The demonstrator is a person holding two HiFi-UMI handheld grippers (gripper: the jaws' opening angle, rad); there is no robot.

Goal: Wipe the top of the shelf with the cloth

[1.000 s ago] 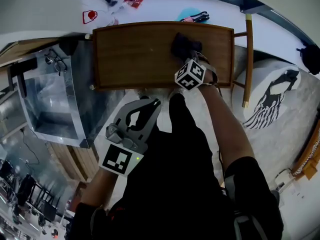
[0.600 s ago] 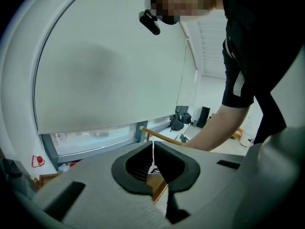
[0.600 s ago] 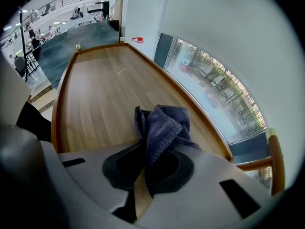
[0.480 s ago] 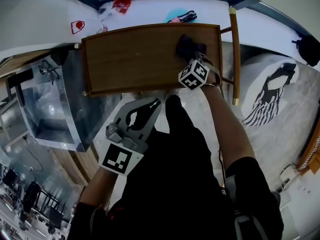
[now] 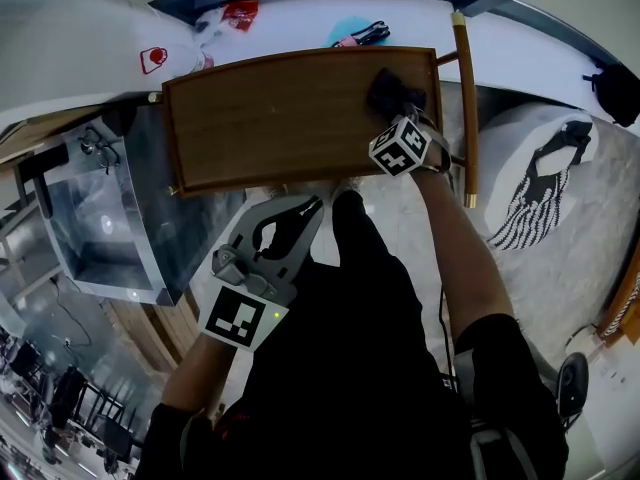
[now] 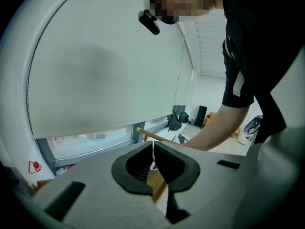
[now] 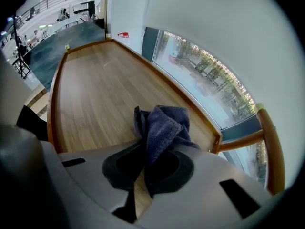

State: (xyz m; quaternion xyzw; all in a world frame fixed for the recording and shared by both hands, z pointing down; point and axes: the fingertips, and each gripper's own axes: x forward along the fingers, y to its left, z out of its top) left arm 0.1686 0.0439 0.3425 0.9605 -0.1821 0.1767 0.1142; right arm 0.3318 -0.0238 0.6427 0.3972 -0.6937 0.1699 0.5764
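The wooden shelf top [image 5: 280, 118] has a raised rim and runs across the upper middle of the head view. A dark blue cloth [image 5: 392, 90] lies bunched near its right end, pinched by my right gripper [image 5: 398, 108], which is shut on it. In the right gripper view the cloth [image 7: 162, 128] sticks up from between the jaws over the wood [image 7: 95, 94], close to the far right corner. My left gripper [image 5: 300, 210] hangs below the shelf's front edge, in front of the person's dark clothes. Its jaws are closed together with nothing held [image 6: 153, 156].
A glass-sided cabinet [image 5: 100, 208] stands left of the shelf. A wooden rail [image 5: 464, 108] runs along the shelf's right side. Behind the shelf a white ledge [image 5: 300, 18] holds small items. A round white stool with a black print [image 5: 540, 188] sits at the right.
My right gripper has slid the cloth rightward along the shelf top toward its right end. The left gripper has stayed in place.
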